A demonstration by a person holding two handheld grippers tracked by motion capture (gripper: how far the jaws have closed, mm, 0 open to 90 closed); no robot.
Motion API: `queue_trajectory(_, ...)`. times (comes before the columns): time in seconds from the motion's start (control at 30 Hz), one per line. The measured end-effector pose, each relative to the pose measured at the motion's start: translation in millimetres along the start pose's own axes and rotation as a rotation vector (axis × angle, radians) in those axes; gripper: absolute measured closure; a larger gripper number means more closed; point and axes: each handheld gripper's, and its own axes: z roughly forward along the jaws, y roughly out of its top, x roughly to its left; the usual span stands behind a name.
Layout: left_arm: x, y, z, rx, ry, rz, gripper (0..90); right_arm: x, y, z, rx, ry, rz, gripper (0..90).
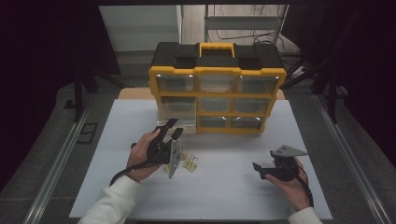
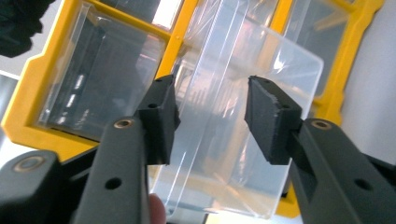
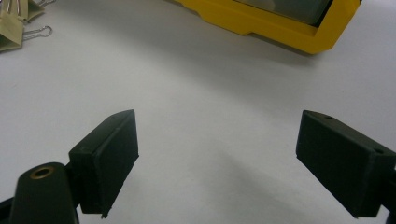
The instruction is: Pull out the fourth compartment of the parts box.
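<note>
A yellow and black organiser [image 1: 217, 70] with several clear drawers stands upright at the back of the white table. Its lower left drawer [image 1: 183, 123] is pulled partly out. My left gripper [image 1: 175, 127] is right at that drawer's front, held by a hand in a white sleeve. In the left gripper view the clear drawer [image 2: 219, 158] lies just beyond my left gripper [image 2: 212, 116], whose jaws stand apart and open. Two tan binder clips [image 1: 189, 162] lie on the table beside the left hand. My right gripper [image 1: 258, 171] rests open near the front right, over bare table [image 3: 201, 140].
The white table top [image 1: 219, 191] reaches to the front edge, with metal rails on both sides. The binder clips [image 3: 11, 23] and the organiser's yellow bottom edge [image 3: 280, 23] show at the top of the right gripper view. Dark surroundings lie beyond the table.
</note>
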Motion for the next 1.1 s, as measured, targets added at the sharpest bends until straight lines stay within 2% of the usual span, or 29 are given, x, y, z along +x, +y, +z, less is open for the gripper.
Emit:
queue_trajectory(0.13,1.7,0.6,-2.7,-0.015,-0.036,-0.029,44.5,0.0,-0.1,0.3,0.001,0.001,-0.001,13.6)
queue_trajectory(0.2,3.6,0.7,-4.6,-0.01,-0.055,-0.059,39.5,0.1,-0.1,0.4,0.002,0.001,-0.001,13.6)
queue_trajectory(0.27,5.0,1.0,-6.4,0.005,-0.062,-0.114,33.8,0.2,-0.1,0.3,0.001,0.0,-0.001,13.6)
queue_trajectory(0.33,7.2,0.8,-7.7,0.009,-0.087,-0.178,28.5,0.2,-0.1,0.1,0.0,0.0,-0.001,13.6)
queue_trajectory(0.37,8.3,0.4,-8.9,0.012,-0.088,-0.192,27.2,0.2,-0.1,0.1,0.0,0.0,-0.001,13.6)
queue_trajectory(0.43,11.5,-0.8,-11.1,0.014,-0.113,-0.23,26.6,0.2,-0.1,0.1,0.001,-0.001,-0.003,13.6)
queue_trajectory(0.5,14.4,-2.0,-12.6,0.017,-0.125,-0.249,25.9,0.2,0.0,0.2,0.001,-0.001,-0.003,13.6)
queue_trajectory(0.57,17.2,-3.6,-14.1,0.015,-0.122,-0.27,24.8,0.3,0.0,0.3,0.001,-0.001,-0.001,13.6)
queue_trajectory(0.6,18.9,-4.5,-14.3,0.012,-0.146,-0.292,24.8,0.2,0.0,0.3,0.001,-0.001,-0.001,13.6)
queue_trajectory(0.67,20.3,-5.9,-15.4,0.013,-0.155,-0.32,23.4,0.3,0.0,0.3,0.001,-0.001,-0.001,13.6)
queue_trajectory(0.7,21.2,-6.8,-16.1,0.013,-0.18,-0.346,23.7,0.3,-0.1,0.4,0.002,-0.001,0.0,13.6)
queue_trajectory(0.8,22.4,-8.8,-17.5,0.011,-0.213,-0.388,24.1,0.3,0.0,0.4,0.002,-0.001,-0.001,13.6)
queue_trajectory(0.9,25.7,-12.0,-19.9,0.011,-0.253,-0.454,25.6,0.3,0.0,0.2,0.001,-0.003,-0.001,13.6)
queue_trajectory(1.1,31.8,-18.9,-24.2,0.02,-0.296,-0.552,28.4,0.3,0.0,0.3,0.002,-0.002,-0.001,13.6)
